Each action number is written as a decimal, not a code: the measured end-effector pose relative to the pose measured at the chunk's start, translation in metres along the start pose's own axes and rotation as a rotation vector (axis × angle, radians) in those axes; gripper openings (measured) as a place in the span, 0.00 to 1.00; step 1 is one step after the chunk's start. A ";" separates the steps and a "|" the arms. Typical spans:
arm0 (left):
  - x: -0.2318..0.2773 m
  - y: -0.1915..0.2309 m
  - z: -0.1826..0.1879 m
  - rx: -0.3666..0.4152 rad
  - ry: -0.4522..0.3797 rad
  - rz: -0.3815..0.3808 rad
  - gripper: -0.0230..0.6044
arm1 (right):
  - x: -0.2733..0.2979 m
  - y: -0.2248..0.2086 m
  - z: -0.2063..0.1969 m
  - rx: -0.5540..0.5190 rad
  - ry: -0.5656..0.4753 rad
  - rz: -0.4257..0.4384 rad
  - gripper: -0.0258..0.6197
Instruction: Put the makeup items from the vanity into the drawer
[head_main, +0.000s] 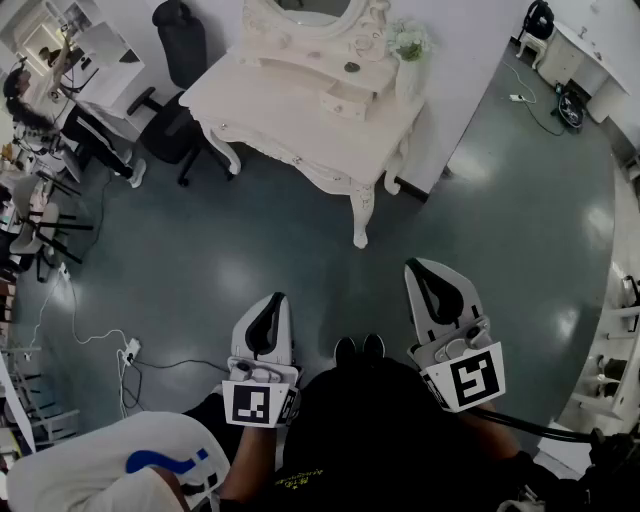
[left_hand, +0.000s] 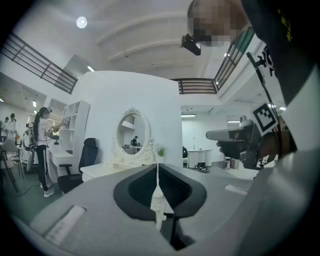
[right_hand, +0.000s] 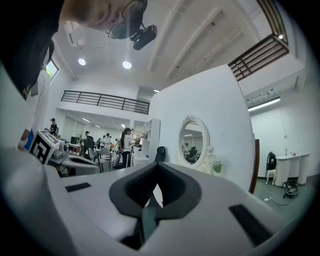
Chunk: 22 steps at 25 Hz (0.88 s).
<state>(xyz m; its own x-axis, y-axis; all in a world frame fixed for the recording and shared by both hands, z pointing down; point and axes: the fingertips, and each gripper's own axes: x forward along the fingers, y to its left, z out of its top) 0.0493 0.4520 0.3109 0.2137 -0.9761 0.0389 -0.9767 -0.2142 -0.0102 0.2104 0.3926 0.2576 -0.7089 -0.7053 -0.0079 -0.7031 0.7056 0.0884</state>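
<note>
Both claws are empty and held low in front of the person's body, well apart from the furniture. Left grey two-jaw gripper (head_main: 275, 300): jaws pressed together, nothing between them, confirmed in its own view (left_hand: 157, 167). Right grey two-jaw gripper (head_main: 418, 268): jaws also together on nothing (right_hand: 156, 166).

Both point toward the ornate white wooden vanity table (head_main: 250, 95), which stands against the white wall across a stretch of glossy grey floor (head_main: 200, 250). An oval white-framed mirror (head_main: 310, 8) sits on top of it. A small dark round makeup item (head_main: 352, 67) lies on the raised shelf below the mirror, untouched; other items there are too small to tell. A small white drawer (head_main: 345, 103) sits in that shelf unit, and whether it's open is unclear. A small green potted plant (head_main: 408, 42) stands at the vanity's right end, and a black office chair (head_main: 180, 40) is just left of the vanity.
</note>
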 end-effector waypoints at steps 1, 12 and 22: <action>0.000 0.000 -0.001 0.000 0.002 0.002 0.07 | 0.000 0.000 0.000 0.000 -0.003 0.000 0.04; 0.001 -0.001 0.000 0.001 -0.007 0.007 0.07 | -0.001 -0.003 0.001 0.013 -0.018 -0.003 0.04; 0.002 -0.004 -0.006 -0.001 0.014 0.018 0.07 | -0.005 -0.014 -0.004 0.047 -0.024 -0.018 0.04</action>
<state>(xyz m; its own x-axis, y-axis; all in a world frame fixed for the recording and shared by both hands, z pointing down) 0.0539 0.4512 0.3167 0.1955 -0.9793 0.0529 -0.9805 -0.1962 -0.0096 0.2241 0.3857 0.2599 -0.6968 -0.7165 -0.0331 -0.7172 0.6956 0.0410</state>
